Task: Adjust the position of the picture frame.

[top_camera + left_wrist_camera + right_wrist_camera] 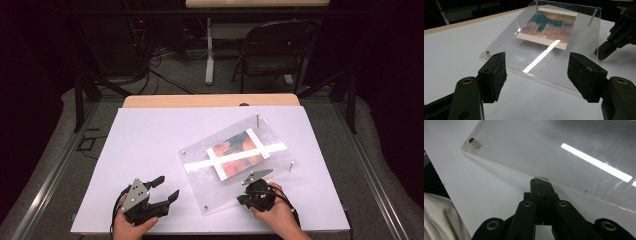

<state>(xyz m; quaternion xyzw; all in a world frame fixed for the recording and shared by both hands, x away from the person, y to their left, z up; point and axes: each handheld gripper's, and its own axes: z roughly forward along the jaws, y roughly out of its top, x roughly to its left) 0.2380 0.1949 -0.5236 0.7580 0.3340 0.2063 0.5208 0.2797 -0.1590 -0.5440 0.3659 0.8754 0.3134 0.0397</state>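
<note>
- So, the right gripper (248,196) sits at the near edge of the clear acrylic frame (270,150), jaws pressed flat together; the closed tip touches that edge, though I can't tell whether it pinches the sheet.
- The left gripper (167,189) rests near the front left of the tabletop, jaws spread wide with nothing between them, aimed at the frame but apart from it.
- The frame lies right of centre on the white tabletop (150,135), turned at an angle: its long axis runs from the near-left side up toward the far-right corner.
- Inside it is a picture (236,152) in orange and teal with a white border, plus small metal standoffs (474,143) at the corners.
- A wooden strip (165,101) shows along the table's far edge.
- Behind it the room is dark: a folding chair (272,50), cables on a grey floor.
</note>
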